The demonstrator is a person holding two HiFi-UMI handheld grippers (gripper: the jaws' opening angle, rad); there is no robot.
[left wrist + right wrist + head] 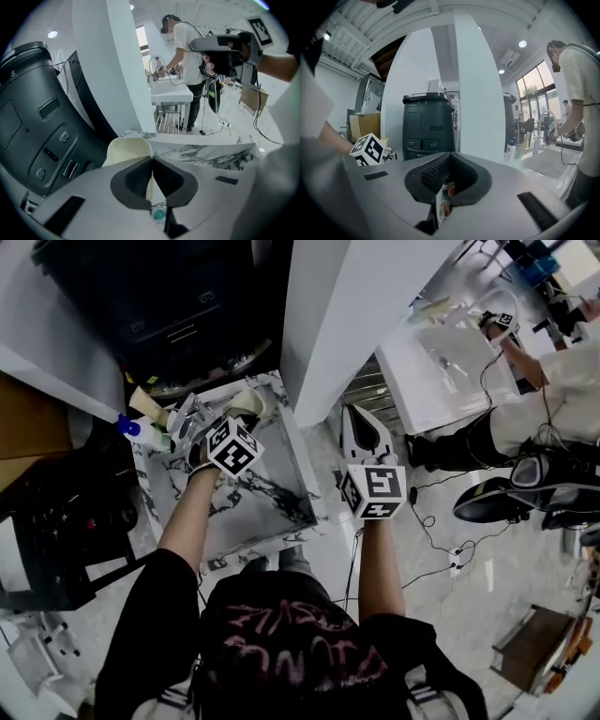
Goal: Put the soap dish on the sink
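Observation:
The soap dish (247,403) is a cream, rounded plastic tray. My left gripper (228,418) is shut on its rim and holds it over the far end of the marble-patterned sink (246,495). In the left gripper view the dish (129,149) stands up past the jaws, its edge pinched between the dark pads (138,177), with the marble surface (212,153) beyond. My right gripper (355,420) hangs to the right of the sink, over the floor, shut with nothing in it. In the right gripper view its jaws (449,158) meet, empty.
A tall black machine (178,306) stands behind the sink and a white column (349,306) rises at its right. Bottles (142,432) and a tap (187,415) sit at the sink's far left. Another person (553,390) works at a white sink (441,367). Cables (441,563) lie on the floor.

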